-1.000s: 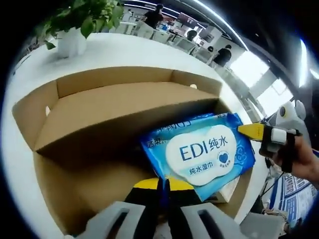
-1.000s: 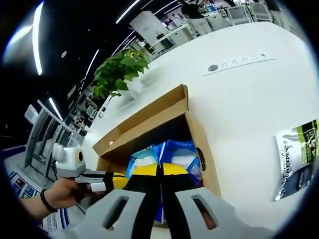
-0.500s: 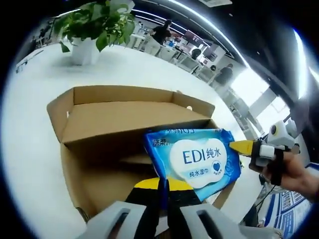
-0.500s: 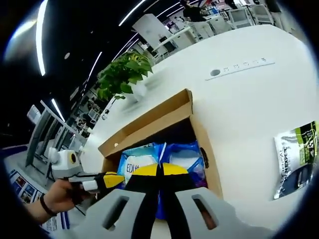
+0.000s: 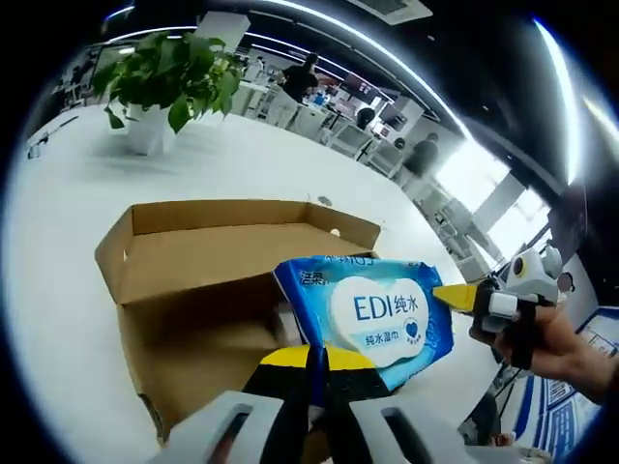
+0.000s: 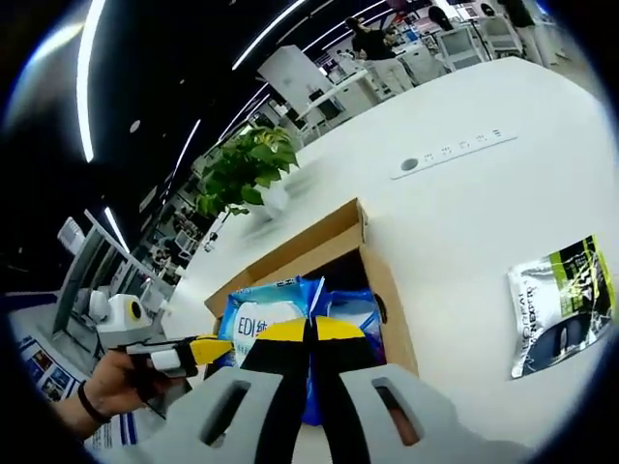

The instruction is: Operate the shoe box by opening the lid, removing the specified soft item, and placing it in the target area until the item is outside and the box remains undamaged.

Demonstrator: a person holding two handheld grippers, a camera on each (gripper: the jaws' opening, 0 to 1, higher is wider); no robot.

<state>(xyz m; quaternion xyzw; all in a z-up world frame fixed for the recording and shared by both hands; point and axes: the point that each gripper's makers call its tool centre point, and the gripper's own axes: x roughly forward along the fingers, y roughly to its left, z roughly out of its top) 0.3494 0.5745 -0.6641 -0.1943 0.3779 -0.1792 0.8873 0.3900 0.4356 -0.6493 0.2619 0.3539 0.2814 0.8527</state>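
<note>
we hold the blue wipes pack [image 5: 372, 311] with both claws above the open cardboard box [image 5: 208, 266]: our left claw [image 5: 316, 360] pinches its 6 o'clock edge, our right claw [image 5: 455, 296] its 3 o'clock end. its long axis runs 9 to 3, label facing us. it sits higher than a second ago.

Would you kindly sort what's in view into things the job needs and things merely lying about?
Job: box, wipes pack, left hand-held gripper, right hand-held gripper.
Lying about: potted plant, foil pouch, table socket strip.
</note>
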